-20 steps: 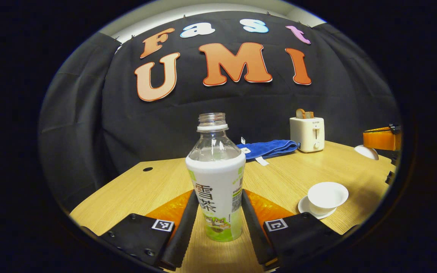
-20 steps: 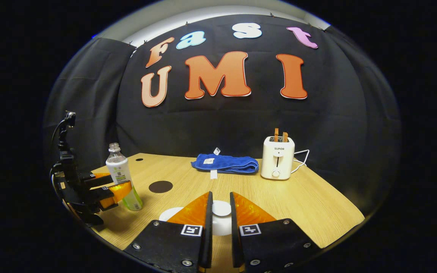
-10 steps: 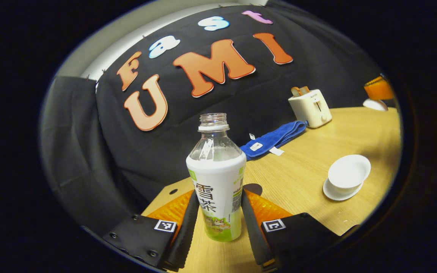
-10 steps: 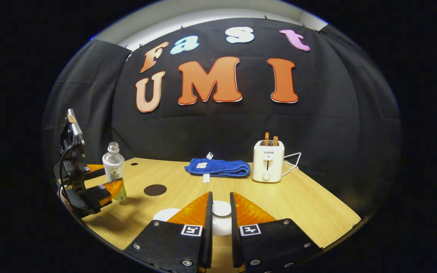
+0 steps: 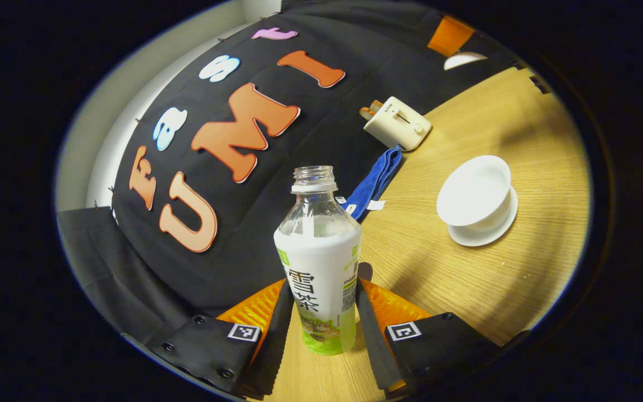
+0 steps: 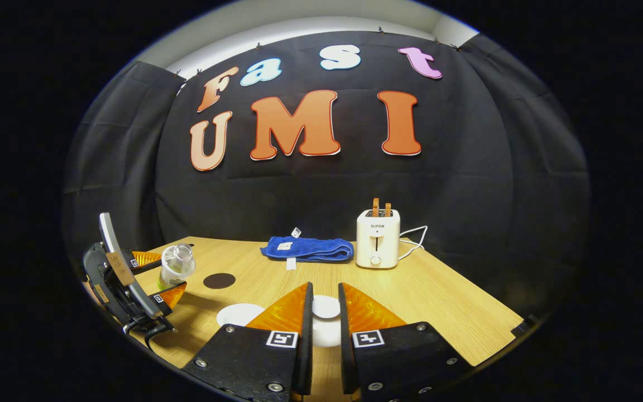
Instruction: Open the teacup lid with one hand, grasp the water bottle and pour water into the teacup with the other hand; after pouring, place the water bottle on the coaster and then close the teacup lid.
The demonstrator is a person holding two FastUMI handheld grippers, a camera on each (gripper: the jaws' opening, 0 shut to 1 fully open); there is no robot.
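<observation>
Table (image 6: 444,296): wooden. Left gripper (image 5: 321,312) rolled hard to one side, both fingers clamped on the uncapped water bottle (image 5: 318,262), neck tipped toward open teacup (image 5: 475,192) on its saucer. Right gripper (image 6: 324,324) level, fingers pinching the teacup lid (image 6: 325,307). Coaster (image 6: 219,280) beside bottle.

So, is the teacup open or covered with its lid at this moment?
Open. In the left gripper view the teacup shows a bare white inside on its saucer. The right hand-held gripper holds the lid away from it.
</observation>
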